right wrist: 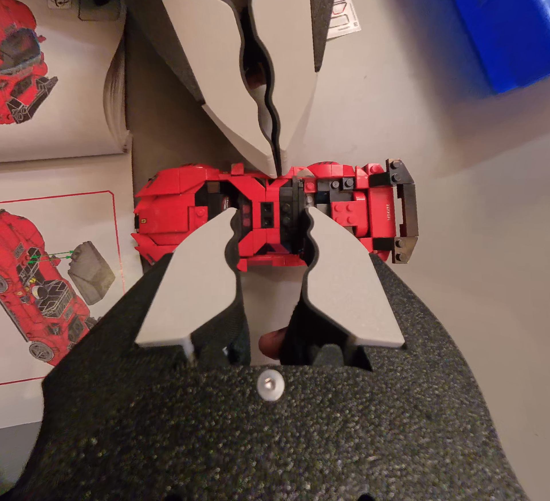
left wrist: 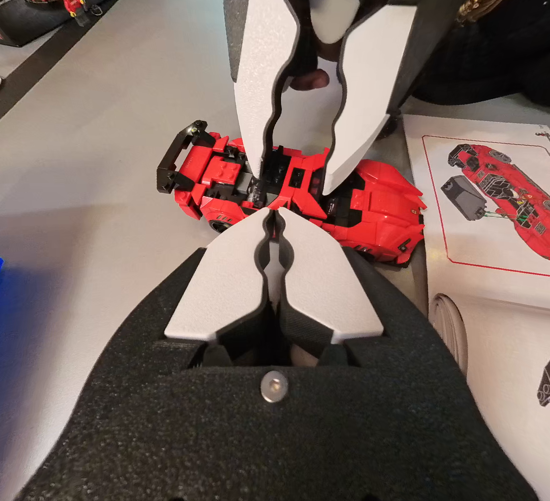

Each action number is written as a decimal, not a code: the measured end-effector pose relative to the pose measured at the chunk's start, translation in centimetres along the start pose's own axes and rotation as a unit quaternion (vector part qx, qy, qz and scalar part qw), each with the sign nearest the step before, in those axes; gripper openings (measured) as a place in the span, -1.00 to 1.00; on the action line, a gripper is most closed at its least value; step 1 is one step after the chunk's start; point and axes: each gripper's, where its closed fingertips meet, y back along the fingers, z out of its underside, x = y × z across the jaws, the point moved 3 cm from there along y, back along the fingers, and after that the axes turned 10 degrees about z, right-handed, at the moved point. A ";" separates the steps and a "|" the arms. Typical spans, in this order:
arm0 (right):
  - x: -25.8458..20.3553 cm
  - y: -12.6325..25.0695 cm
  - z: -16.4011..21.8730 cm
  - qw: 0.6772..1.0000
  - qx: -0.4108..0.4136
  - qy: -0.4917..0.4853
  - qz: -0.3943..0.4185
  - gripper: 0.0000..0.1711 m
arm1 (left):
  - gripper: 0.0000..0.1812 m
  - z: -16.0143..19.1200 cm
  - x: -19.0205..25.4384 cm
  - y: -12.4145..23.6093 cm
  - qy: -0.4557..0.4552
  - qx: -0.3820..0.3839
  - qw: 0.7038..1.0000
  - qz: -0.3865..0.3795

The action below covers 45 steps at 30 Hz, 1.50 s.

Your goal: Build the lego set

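the red lego car (right wrist: 268,213) sits on the tabletop (left wrist: 104,129), light, rigid, brittle at its black rear wing (right wrist: 404,213). the right claw (right wrist: 270,216) is spread apart over the cabin; the left claw (left wrist: 273,213), tips together and empty, touches the side at 12 o'clock. best gripped across the solid body sides.

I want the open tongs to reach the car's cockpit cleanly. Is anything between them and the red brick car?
Nothing visible blocks them. The open right tongs already straddle the middle of the red brick car with the black rear wing. The shut left tongs touch only its far side, clear of that gap.
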 end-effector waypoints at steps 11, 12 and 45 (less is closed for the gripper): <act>-0.4 0.0 -0.1 0.992 0.002 0.110 0.058 -0.53 | -1.00 0.0 -0.1 0.0 0.020 0.003 1.000 -0.001; -0.4 0.0 0.0 0.992 0.005 0.111 0.058 -0.53 | -1.00 0.0 -0.1 0.0 0.020 0.003 1.000 0.000; 0.3 0.3 0.3 0.995 0.048 -0.066 -0.058 -0.54 | -1.00 0.0 0.3 -0.1 0.026 0.001 1.000 0.005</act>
